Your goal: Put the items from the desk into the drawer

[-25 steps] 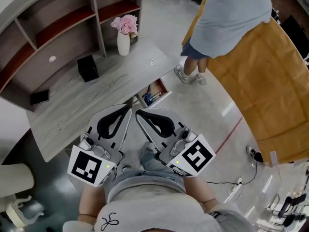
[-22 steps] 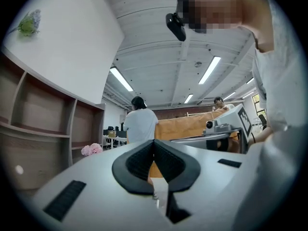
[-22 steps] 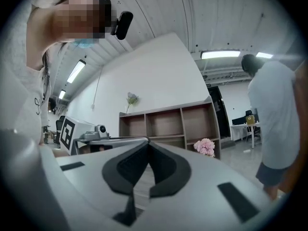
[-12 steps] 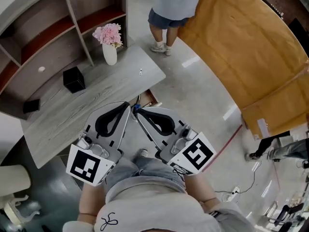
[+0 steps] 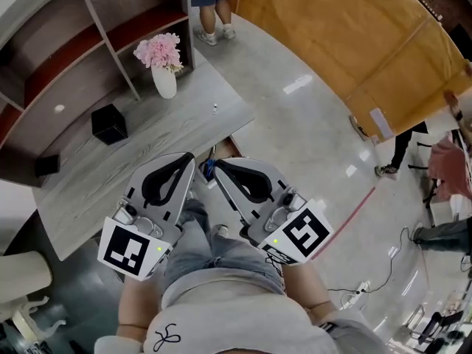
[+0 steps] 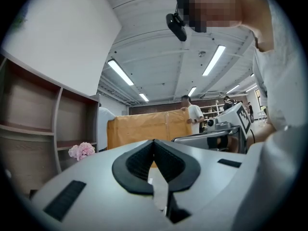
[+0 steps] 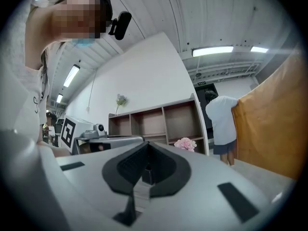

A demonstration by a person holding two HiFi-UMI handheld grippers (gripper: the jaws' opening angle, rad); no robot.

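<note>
No word or number can be read anywhere. The cube on the left claw (image 5: 189, 162) shows only a black-and-white square marker (image 5: 133, 251). The marker (image 5: 304, 234) on the right claw (image 5: 217, 168) is likewise a pattern, without letters. The person's grey shirt (image 5: 228, 319) bears a looped black mark (image 5: 168, 338) that spells nothing legible. A pale label (image 5: 380, 122) stuck on the brown sheet (image 5: 332, 35) is too small to read. So is the small sign (image 7: 201, 83) above the dark doorway in the right gripper view.
</note>
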